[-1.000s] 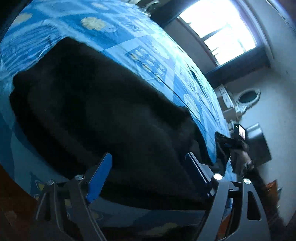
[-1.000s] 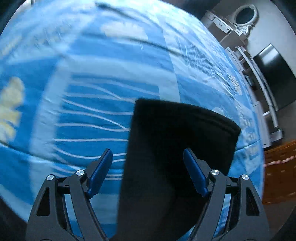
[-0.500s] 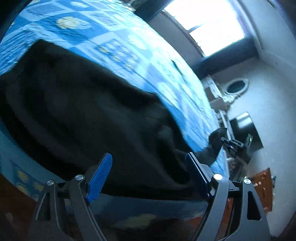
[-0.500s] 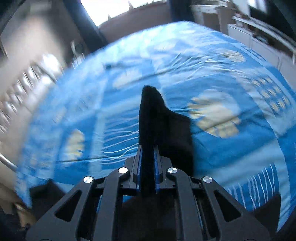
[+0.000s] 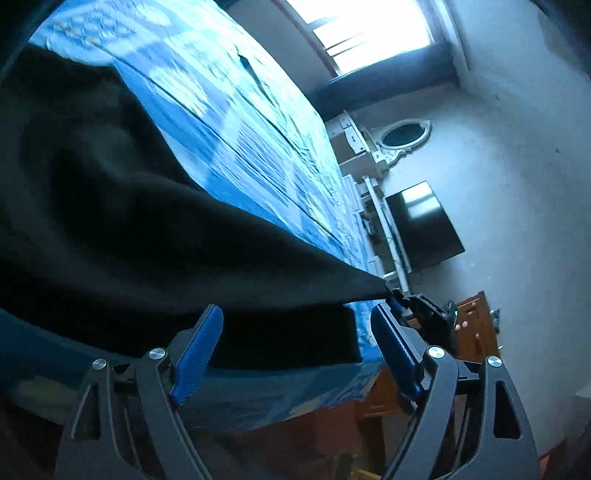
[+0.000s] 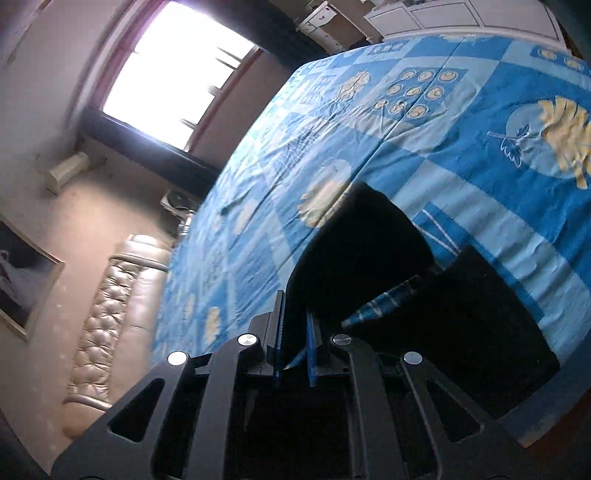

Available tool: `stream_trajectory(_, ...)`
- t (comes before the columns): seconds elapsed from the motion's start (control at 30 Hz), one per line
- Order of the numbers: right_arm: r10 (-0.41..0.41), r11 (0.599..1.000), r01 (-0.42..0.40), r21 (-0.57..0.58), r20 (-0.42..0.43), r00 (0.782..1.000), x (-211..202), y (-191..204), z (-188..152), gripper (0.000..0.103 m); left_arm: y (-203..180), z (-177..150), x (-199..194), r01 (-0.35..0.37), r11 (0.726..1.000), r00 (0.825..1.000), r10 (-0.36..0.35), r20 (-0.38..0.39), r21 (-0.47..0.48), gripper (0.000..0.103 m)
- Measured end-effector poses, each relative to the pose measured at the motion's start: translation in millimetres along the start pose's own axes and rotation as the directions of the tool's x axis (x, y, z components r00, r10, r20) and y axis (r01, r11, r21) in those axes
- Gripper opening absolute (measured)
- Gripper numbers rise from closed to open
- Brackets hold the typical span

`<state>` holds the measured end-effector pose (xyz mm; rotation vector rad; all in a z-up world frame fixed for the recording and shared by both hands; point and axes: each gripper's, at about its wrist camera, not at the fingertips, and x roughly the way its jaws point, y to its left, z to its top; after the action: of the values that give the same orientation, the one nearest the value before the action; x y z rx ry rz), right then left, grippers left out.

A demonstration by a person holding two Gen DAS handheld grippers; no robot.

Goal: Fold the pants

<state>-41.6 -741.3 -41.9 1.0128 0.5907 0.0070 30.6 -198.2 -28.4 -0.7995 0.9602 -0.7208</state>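
Black pants [image 5: 122, 221] lie on a bed with a blue patterned cover [image 5: 236, 122]. My left gripper [image 5: 295, 354] is open and empty, low at the bed's near edge, just in front of the pants. My right gripper [image 6: 293, 347] is shut on a leg end of the pants [image 6: 362, 243] and holds it raised above the bed. In the left wrist view the right gripper [image 5: 402, 299] shows at the far right, pulling the black cloth into a taut point. The rest of the pants [image 6: 480, 325] lies flat on the cover [image 6: 461, 122].
A window [image 5: 373, 26] is at the far side. A white dresser with an oval mirror [image 5: 402, 134] and a dark TV [image 5: 424, 225] stand along the wall. A padded headboard [image 6: 110, 314] is at the left. A wooden cabinet [image 5: 476, 325] stands by the bed's corner.
My right gripper closed on the pant leg end and lifted it, pulling the cloth taut. My left gripper stayed open and swung rightward along the bed's edge.
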Motion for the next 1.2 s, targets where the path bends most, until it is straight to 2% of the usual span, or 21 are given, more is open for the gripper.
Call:
stream_trajectory(0.17,0.033,0.999,-0.033,0.007,-0.002,0.999,-5,-6,-2,0.009,14,-12,42,0.01,0.983,1.0,-0.011,-0.006,-0.183,0.081)
stream_trajectory(0.23,0.046,0.999,-0.046,0.015,-0.002,0.999,-6,-10,-3,0.009,25,-22,45,0.022,0.95,1.0,-0.027,-0.013,-0.31,0.081)
stream_trajectory(0.27,0.053,0.998,-0.053,0.015,-0.003,0.999,-7,-11,-4,0.009,25,-25,43,0.031,0.943,0.999,-0.034,-0.004,-0.333,0.081)
stream_trajectory(0.4,0.076,0.997,-0.076,0.017,-0.002,0.997,-10,-13,-7,0.009,22,-24,48,-0.011,0.953,0.999,0.026,0.043,-0.304,0.081)
stream_trajectory(0.57,0.081,0.996,-0.081,0.037,-0.002,0.997,-13,-21,-11,0.009,42,-10,72,-0.093,0.921,0.99,0.125,0.061,-0.378,0.081)
stream_trajectory(0.67,0.081,0.996,-0.08,0.044,-0.005,0.997,-12,-26,-13,0.009,43,-7,73,-0.091,0.912,0.988,0.132,0.076,-0.399,0.079)
stream_trajectory(0.73,0.092,0.994,-0.091,0.057,-0.005,0.996,-13,-31,-14,0.009,39,-6,73,-0.097,0.924,0.99,0.128,0.061,-0.369,0.043)
stream_trajectory(0.77,0.098,0.993,-0.097,0.062,-0.006,0.995,-14,-32,-14,0.009,34,-3,75,-0.15,0.936,0.986,0.165,0.021,-0.317,0.015)
stream_trajectory(0.8,0.102,0.993,-0.101,0.064,-0.009,0.995,-15,-34,-16,0.009,32,-2,74,-0.181,0.941,0.982,0.191,0.007,-0.285,0.012)
stream_trajectory(0.93,0.081,0.995,-0.08,0.054,-0.016,0.997,-26,-45,-29,0.009,30,-8,65,-0.166,0.946,0.984,0.176,0.009,-0.279,0.012)
stream_trajectory(1.03,0.07,0.995,-0.068,0.078,-0.022,0.997,-35,-60,-41,0.009,24,-14,60,-0.189,0.956,0.981,0.196,0.007,-0.226,0.012)
stream_trajectory(1.2,0.011,0.99,-0.002,0.144,-0.062,0.998,-40,-98,-67,0.008,22,-29,61,-0.241,0.961,0.971,0.239,-0.031,-0.134,0.012)
